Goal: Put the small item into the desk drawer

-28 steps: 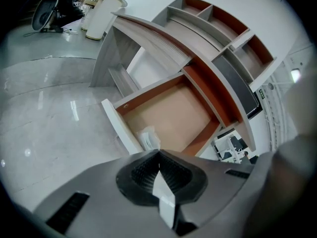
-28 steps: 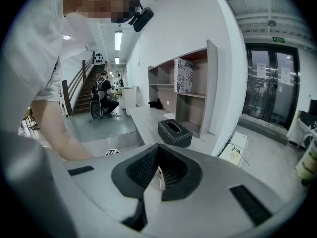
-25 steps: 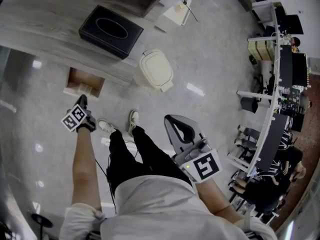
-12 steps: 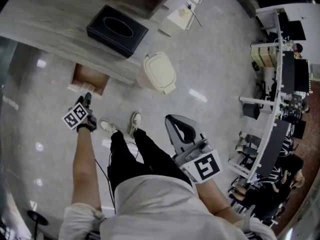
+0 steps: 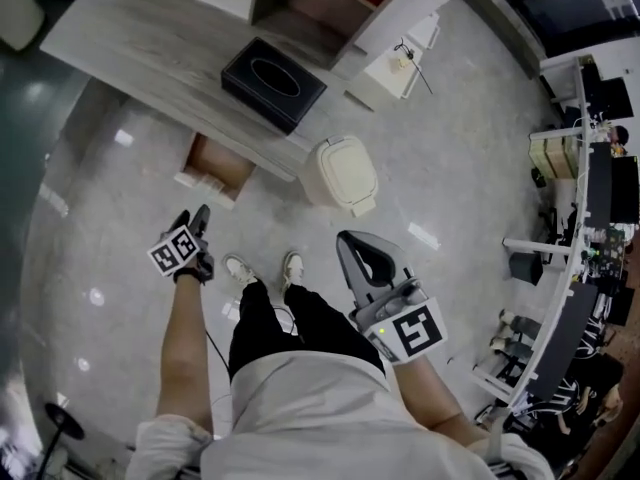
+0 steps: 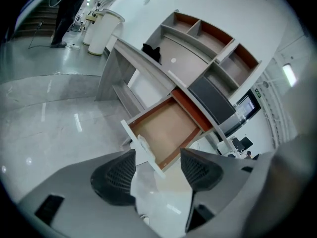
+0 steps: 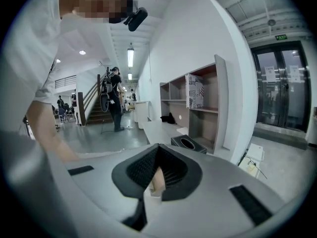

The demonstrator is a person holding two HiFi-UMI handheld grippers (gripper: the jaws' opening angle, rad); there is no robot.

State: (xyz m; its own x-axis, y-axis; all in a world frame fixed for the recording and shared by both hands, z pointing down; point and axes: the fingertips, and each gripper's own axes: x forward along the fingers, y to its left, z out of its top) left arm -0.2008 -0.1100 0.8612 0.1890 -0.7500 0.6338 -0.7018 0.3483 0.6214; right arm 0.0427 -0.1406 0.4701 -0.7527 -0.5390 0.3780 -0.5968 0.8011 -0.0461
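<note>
Right gripper (image 5: 368, 260) fingers (image 7: 176, 171) pinch the small item (image 7: 157, 178), low centre of its view, close to the person's torso and well apart from the drawer (image 6: 166, 125). Left gripper (image 6: 156, 170) fingers (image 6: 113, 176) are spreading with nothing between them, arm stretched toward the open drawer under the table (image 5: 150, 38). Drawer opened; item still to go in.

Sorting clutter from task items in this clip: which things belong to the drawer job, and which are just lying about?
Job: open brown-lined wooden desk drawer; small pale item, clamped in right gripper.
Lying about: black tissue box; cream lidded bin.
</note>
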